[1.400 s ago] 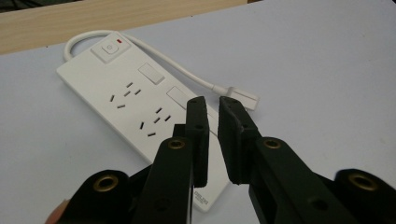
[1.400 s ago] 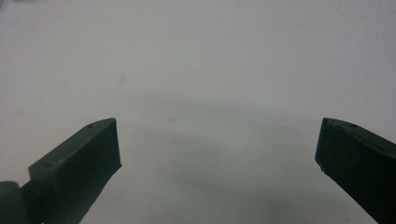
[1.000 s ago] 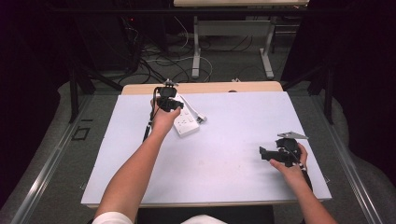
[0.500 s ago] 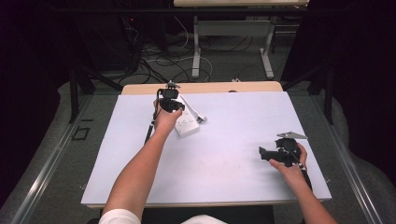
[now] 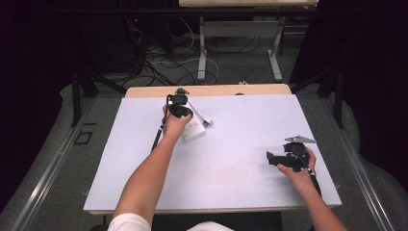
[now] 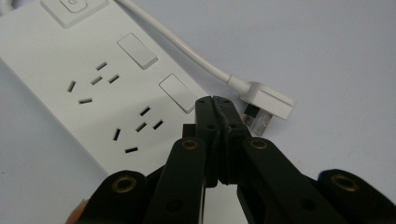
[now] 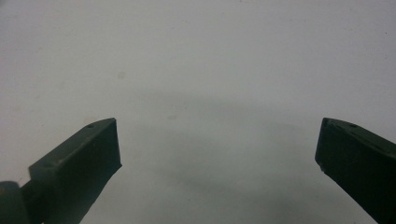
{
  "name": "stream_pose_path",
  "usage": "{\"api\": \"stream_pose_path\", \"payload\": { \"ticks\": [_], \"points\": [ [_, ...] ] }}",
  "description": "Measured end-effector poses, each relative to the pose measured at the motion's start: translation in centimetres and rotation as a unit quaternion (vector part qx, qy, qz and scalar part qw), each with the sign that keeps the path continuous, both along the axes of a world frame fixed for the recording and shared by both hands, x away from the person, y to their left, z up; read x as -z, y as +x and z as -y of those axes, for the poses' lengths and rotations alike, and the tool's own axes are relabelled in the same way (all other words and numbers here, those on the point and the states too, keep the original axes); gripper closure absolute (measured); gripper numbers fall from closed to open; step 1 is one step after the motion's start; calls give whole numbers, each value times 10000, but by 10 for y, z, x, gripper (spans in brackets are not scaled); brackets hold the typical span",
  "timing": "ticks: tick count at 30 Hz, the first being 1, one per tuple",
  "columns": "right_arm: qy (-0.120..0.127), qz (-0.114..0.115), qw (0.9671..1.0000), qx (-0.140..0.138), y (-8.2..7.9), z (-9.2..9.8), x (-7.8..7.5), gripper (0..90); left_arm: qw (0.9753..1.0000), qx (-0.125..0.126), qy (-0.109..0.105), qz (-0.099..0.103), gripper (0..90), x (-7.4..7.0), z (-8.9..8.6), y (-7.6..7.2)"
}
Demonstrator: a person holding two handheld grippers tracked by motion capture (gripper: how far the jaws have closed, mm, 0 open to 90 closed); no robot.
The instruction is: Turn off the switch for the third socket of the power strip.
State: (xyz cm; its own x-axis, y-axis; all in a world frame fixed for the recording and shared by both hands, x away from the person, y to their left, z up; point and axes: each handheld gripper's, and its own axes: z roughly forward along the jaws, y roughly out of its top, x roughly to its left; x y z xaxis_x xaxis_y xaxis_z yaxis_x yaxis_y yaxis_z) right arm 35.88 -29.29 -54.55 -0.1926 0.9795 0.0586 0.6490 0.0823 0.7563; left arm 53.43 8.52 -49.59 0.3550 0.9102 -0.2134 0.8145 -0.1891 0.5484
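Observation:
A white power strip (image 6: pixel 93 98) lies flat on the white table, its sockets and rocker switches (image 6: pixel 177 92) facing up. Its white cable (image 6: pixel 187 53) curves round to a flat white plug (image 6: pixel 268 100) lying beside it. My left gripper (image 6: pixel 215 100) is shut with nothing held, its tips just over the strip's edge by a switch. In the high view the left gripper (image 5: pixel 180 108) is over the power strip (image 5: pixel 193 131) at the table's far middle. My right gripper (image 5: pixel 276 158) sits near the right edge. Its jaws stand wide open in the right gripper view (image 7: pixel 217 140) over bare table.
The white table (image 5: pixel 231 144) has a wooden strip (image 5: pixel 216 90) along its far edge. Beyond it are desk legs and tangled cables (image 5: pixel 163 62) on the floor. A dark cable (image 5: pixel 157 137) trails from the left gripper along the forearm.
The left hand has shifted very slightly over the power strip. The right gripper has stayed where it was.

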Motion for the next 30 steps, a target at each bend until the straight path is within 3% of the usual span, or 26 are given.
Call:
{"api": "stream_pose_path", "payload": {
  "ticks": [14,22,30],
  "points": [
    [-2,-4,10000,-27,0,0,0,0,9996,192,30,-202,900,14,15,0],
    [21,-11,10000,-37,0,1,0,0,9994,184,9,-298,900,19,21,-1],
    [24,-16,10000,-35,0,1,-1,0,9994,219,69,-255,900,19,21,-3]
  ]
}}
